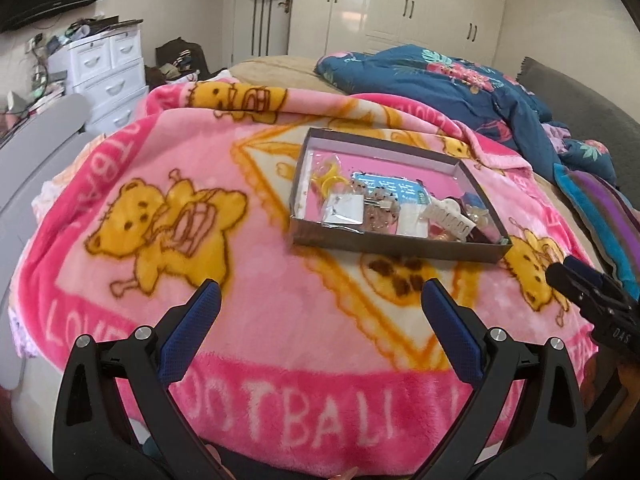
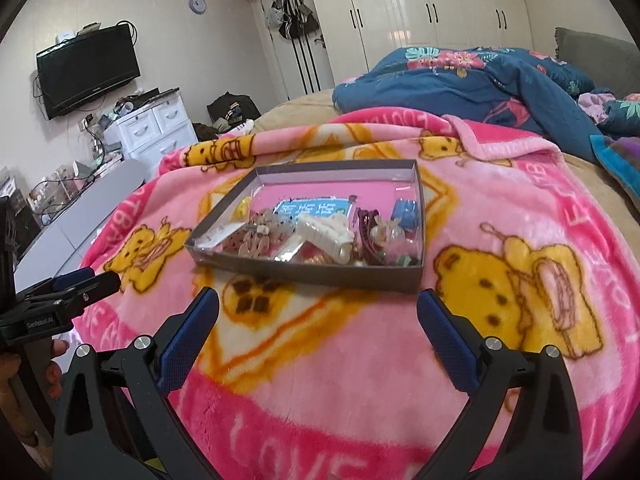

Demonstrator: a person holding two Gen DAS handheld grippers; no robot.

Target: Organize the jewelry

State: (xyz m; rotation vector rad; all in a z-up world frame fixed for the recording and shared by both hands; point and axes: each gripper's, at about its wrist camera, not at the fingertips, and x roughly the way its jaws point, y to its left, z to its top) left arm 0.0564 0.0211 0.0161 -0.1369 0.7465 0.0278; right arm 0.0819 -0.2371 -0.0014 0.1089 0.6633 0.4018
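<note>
A shallow grey box (image 1: pixel 394 246) with a pink floor sits on the pink bear blanket (image 1: pixel 200 184). It holds several jewelry pieces and hair accessories: a white claw clip (image 1: pixel 448 216), yellow rings (image 1: pixel 328 178), a blue card (image 1: pixel 384 188) and small packets. The box also shows in the right wrist view (image 2: pixel 308 274), with the white clip (image 2: pixel 324 236) in it. My left gripper (image 1: pixel 320 296) is open and empty, short of the box. My right gripper (image 2: pixel 318 304) is open and empty, just before the box's near wall. Each gripper shows at the edge of the other's view.
A blue floral quilt (image 1: pixel 440 80) lies bunched behind the box. A striped cloth (image 1: pixel 600 208) lies at the right. White drawers (image 2: pixel 152 128), a wall TV (image 2: pixel 88 68) and wardrobes (image 2: pixel 420 12) stand beyond the bed. A grey curved chair back (image 1: pixel 36 160) is at the left.
</note>
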